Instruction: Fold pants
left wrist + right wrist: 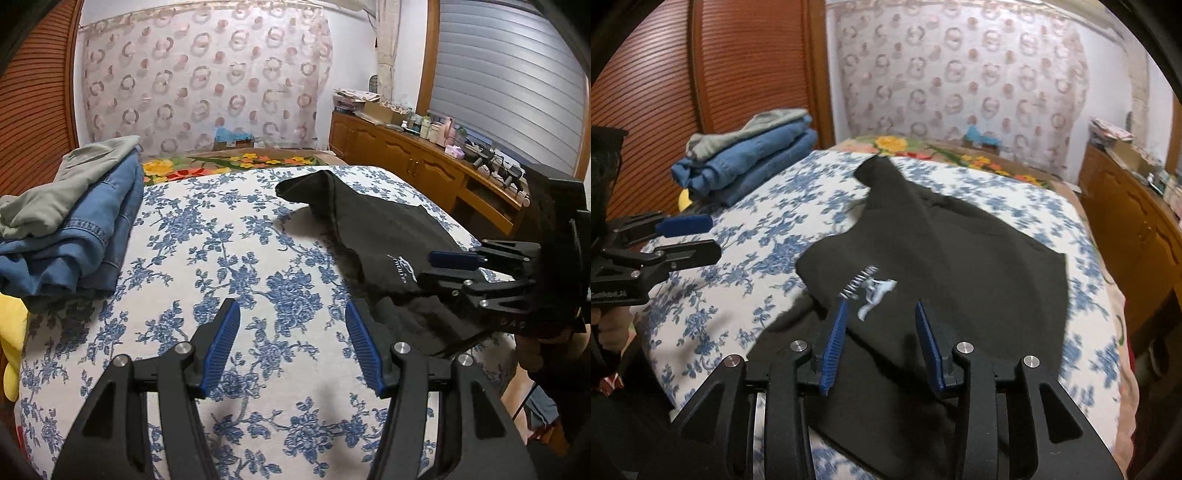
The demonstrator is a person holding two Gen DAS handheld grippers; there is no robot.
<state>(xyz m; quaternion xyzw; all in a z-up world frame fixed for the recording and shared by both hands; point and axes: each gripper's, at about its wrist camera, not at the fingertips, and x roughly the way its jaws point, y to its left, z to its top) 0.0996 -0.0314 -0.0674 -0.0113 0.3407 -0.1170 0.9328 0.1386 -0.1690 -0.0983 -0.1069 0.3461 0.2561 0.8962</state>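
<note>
While both grippers hang free above the bed [258,236], the step in hand looks like picking the next edge of the pants [945,236] to fold. Nearest, the left gripper [291,345] has its fingers apart over bare flowered sheet, holding nothing; the right gripper [881,341] also has its fingers parted, hovering over the near part of the black pants by the white logo [871,291], with no cloth pinched between them. From there the pants lie loosely spread on the right half of the bed, one narrow end reaching toward the far side. To fold cleanly, each gripper should probably take one near corner, pinch both layers, lift low and carry them together toward the far end, then smooth flat. Uneven lifting could drag the cloth askew. Far left sits a stack of clothes [74,229], well apart.
</note>
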